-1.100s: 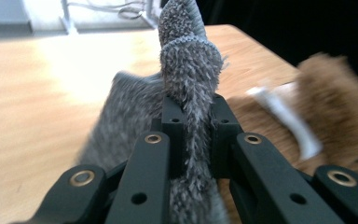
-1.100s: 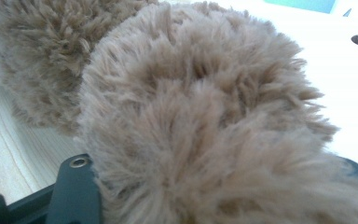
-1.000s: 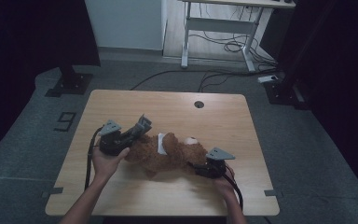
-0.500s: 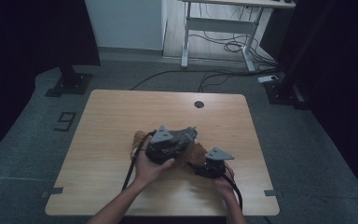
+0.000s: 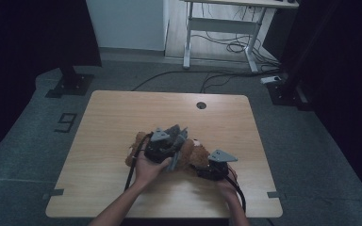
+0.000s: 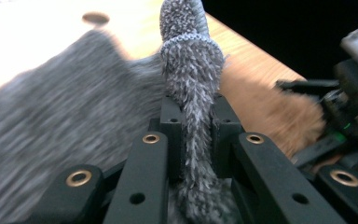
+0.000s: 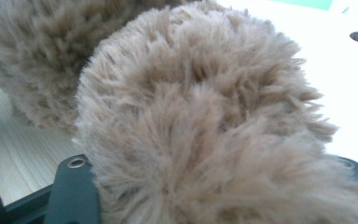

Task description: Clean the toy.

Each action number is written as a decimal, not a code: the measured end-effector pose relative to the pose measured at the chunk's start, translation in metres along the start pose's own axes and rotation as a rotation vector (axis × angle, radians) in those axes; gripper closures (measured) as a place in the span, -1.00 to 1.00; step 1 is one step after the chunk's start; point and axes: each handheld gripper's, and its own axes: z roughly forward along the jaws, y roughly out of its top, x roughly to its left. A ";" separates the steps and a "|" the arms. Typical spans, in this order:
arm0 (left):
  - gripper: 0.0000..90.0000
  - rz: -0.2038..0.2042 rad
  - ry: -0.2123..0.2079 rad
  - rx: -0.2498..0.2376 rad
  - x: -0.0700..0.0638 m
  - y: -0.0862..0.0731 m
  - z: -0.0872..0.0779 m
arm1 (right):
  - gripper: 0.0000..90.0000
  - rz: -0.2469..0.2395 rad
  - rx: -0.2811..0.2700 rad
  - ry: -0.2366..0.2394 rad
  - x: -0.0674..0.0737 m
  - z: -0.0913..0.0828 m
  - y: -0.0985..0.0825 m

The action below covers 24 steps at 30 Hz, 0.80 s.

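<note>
Since a second ago the left gripper (image 5: 175, 147) has crossed from the table's left part to the middle, and it now sits over the plush bear (image 5: 195, 157), where before it stood beside the bear's left end. It has carried the grey cloth (image 6: 189, 88) along; the white patch seen on the bear earlier is now covered. The right gripper (image 5: 206, 170) has not shifted; it sits at the bear's right end as before.

The left hand (image 5: 148, 168) comes in from the bottom of the high view, forearm angled up and to the right, with the gripper aimed away from the person and slightly right, over the bear's body. In the left gripper view its jaws are closed tight on a fold of the fuzzy grey cloth, which stands up between them while the rest spreads out blurred to the left. Brown fur (image 6: 265, 109) lies just beyond, and the right gripper appears at the right edge of that view.

The right hand (image 5: 226, 184) rests low near the table's (image 5: 122, 113) front edge, gripper pointing left into the bear. In the right gripper view a thick lump of brown fur (image 7: 205, 126) bulges between the half-open jaws, which clamp on it.

The bear lies on the table, just front of centre, between the two grippers.
</note>
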 end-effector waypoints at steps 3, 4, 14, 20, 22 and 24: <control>0.76 -0.007 -0.004 -0.018 0.005 -0.008 -0.007 | -0.22 -0.016 0.004 -0.007 0.003 0.001 0.001; 0.76 -0.005 -0.002 -0.023 0.006 -0.009 -0.010 | -0.22 -0.017 0.007 -0.012 0.004 0.001 0.002; 0.75 -0.081 0.098 -0.047 0.050 -0.022 -0.054 | -0.23 -0.009 0.002 -0.013 0.004 0.000 0.000; 0.75 -0.155 0.122 -0.009 0.081 -0.050 -0.066 | -0.33 -0.007 0.000 -0.022 0.005 0.000 -0.001; 0.75 -0.160 0.137 -0.005 0.088 -0.056 -0.069 | -0.34 -0.011 0.002 -0.025 0.006 -0.001 -0.001; 0.75 -0.169 0.151 0.001 0.093 -0.059 -0.072 | -0.34 -0.012 -0.001 -0.026 0.006 -0.001 -0.001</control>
